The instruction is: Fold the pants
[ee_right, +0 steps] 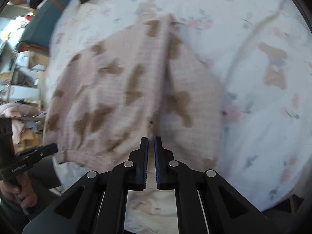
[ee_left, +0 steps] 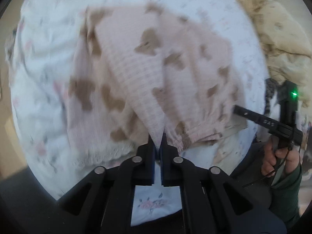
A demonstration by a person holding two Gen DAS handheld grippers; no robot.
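pants point(ee_left: 148, 72) on bed point(ee_left: 39, 58) | left gripper point(ee_left: 157, 136) fingers pinch waistband | right gripper point(ee_right: 151, 139) fingers pinch pants | right gripper lettering blurred, unreadable

So the pants point(ee_left: 156, 74) point(ee_right: 124, 89) are pale pink waffle-knit with brown heart-ish blotches, spread mostly flat and rumpled. From the left wrist view the gathered elastic waistband sits around 6 o'clock, legs running up toward 11. One lengthwise crease down the middle; everything's motion-blurred.

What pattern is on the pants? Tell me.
Pale pink pants with brown blotchy shapes; clearest in the left wrist view.
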